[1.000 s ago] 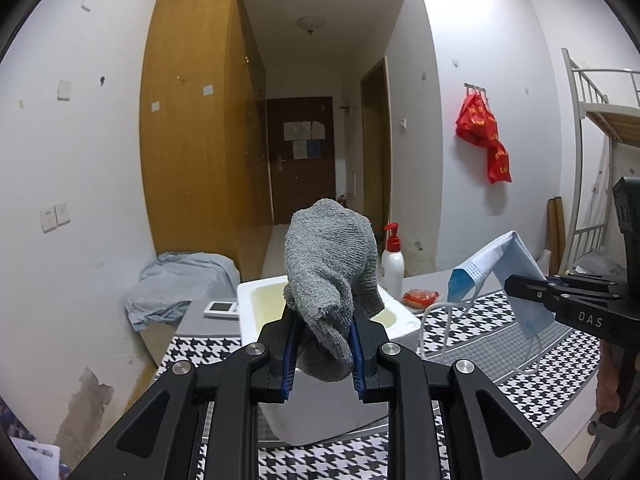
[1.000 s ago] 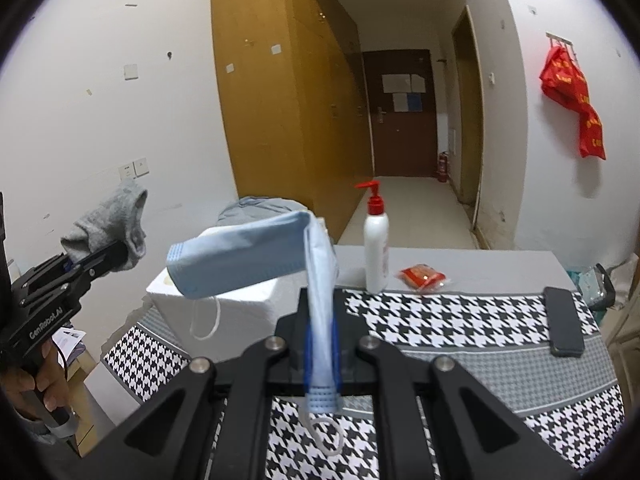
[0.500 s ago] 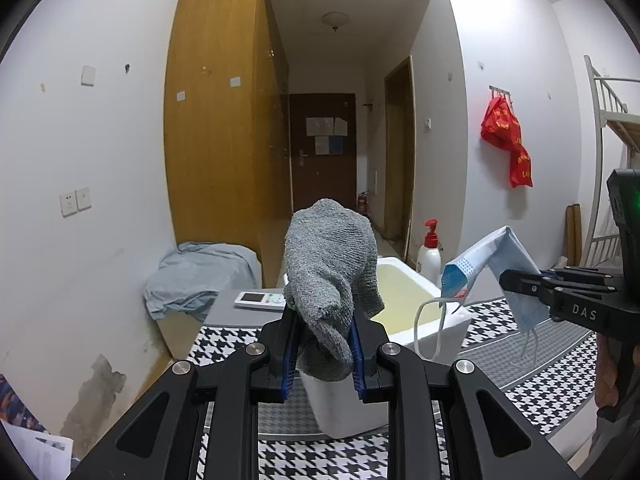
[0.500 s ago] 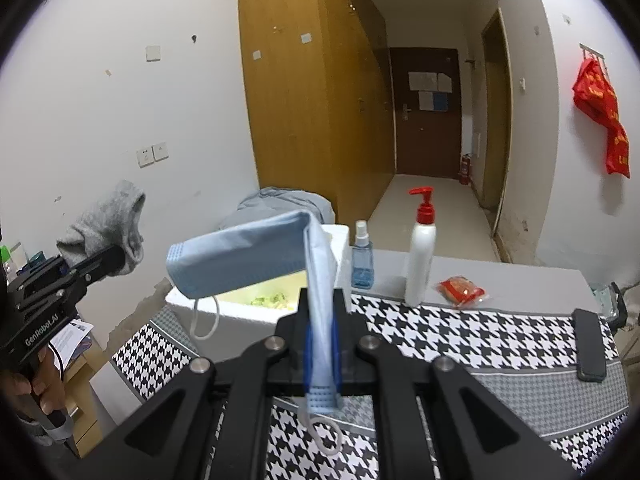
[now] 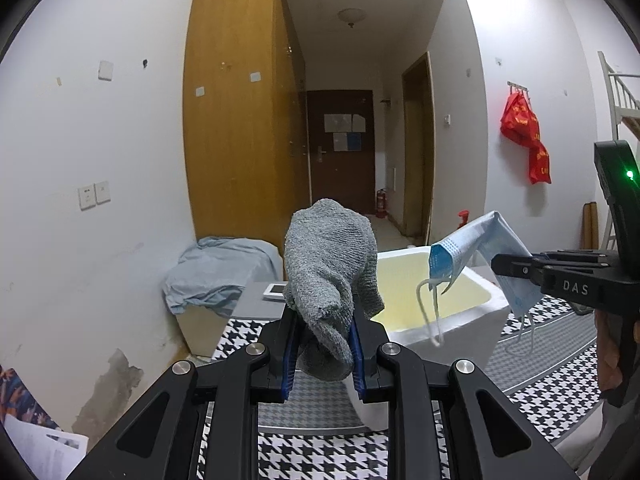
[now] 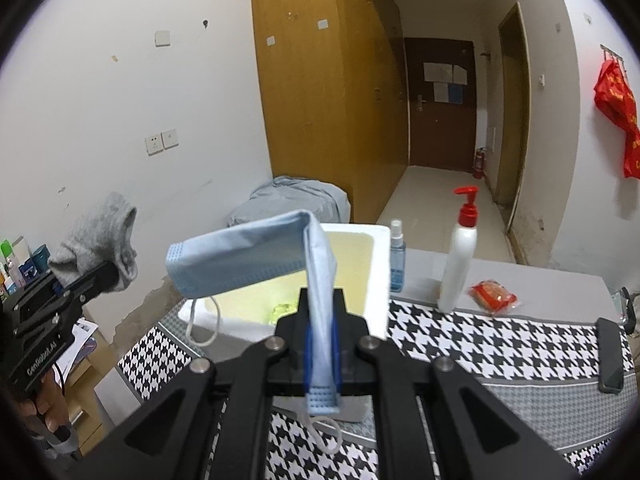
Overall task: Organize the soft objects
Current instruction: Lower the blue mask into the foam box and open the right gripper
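Note:
My left gripper [image 5: 322, 350] is shut on a grey knitted sock [image 5: 330, 268], which stands up above the jaws in the air. My right gripper [image 6: 321, 356] is shut on a blue face mask [image 6: 248, 258] that folds over to the left, its ear loops dangling. A white foam box [image 5: 448, 320] with a yellowish inside stands on the houndstooth cloth [image 5: 552, 388] just beyond both grippers. In the right wrist view the box [image 6: 378, 280] lies directly behind the mask, and the left gripper [image 6: 110, 276] with the sock [image 6: 100, 236] hovers to its left. In the left wrist view the mask [image 5: 476, 248] hangs over the box's right rim.
On the table behind the box stand a white pump bottle [image 6: 460, 264], a small blue spray bottle [image 6: 397, 258] and a red packet [image 6: 494, 296]. A dark phone-like slab [image 6: 610, 354] lies at the right. A remote [image 5: 276, 291] and a cloth-covered box [image 5: 216, 276] sit at the left.
Both grippers have swung toward the white foam box with their loads held; the box now sits closer and more central, and the mask hangs over its rim.

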Available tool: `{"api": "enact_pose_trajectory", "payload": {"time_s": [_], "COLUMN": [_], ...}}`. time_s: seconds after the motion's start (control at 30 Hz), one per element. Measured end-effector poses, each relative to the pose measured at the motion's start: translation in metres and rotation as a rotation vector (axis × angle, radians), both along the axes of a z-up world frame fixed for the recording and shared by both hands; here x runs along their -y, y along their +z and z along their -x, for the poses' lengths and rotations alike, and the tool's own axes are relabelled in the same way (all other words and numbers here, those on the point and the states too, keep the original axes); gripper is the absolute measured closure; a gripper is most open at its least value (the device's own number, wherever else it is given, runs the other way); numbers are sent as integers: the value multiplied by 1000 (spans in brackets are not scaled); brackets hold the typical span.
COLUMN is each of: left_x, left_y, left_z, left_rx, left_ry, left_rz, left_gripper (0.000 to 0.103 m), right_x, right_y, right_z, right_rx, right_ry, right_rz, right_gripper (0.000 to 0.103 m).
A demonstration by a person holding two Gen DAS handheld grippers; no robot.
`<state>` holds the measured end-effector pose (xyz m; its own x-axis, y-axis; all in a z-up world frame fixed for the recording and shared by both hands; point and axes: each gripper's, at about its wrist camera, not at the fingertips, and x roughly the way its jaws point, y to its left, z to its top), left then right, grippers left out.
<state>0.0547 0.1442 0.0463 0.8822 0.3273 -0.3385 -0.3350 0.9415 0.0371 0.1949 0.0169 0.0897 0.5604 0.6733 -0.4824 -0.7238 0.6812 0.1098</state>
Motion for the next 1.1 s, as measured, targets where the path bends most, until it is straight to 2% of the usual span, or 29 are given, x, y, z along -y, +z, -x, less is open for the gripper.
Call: {"api": "enact_pose_trajectory", "payload": {"time_s": [0.37,1.1], "left_x": [-13,-16], "left_y": [-8,-13], "left_z": [-4,-11], "left_rx": [0,-15], "left_ry": [-3,19], "left_rz": [25,37], "left_gripper": [80,80], "right_x": [-38,-61], "right_y": [-6,-23], "right_z": [-19,-40], "right_rx": [-21,-82], "right_ry": [10,-21], "right_rz": [39,98], "right_gripper": [93,92]}}
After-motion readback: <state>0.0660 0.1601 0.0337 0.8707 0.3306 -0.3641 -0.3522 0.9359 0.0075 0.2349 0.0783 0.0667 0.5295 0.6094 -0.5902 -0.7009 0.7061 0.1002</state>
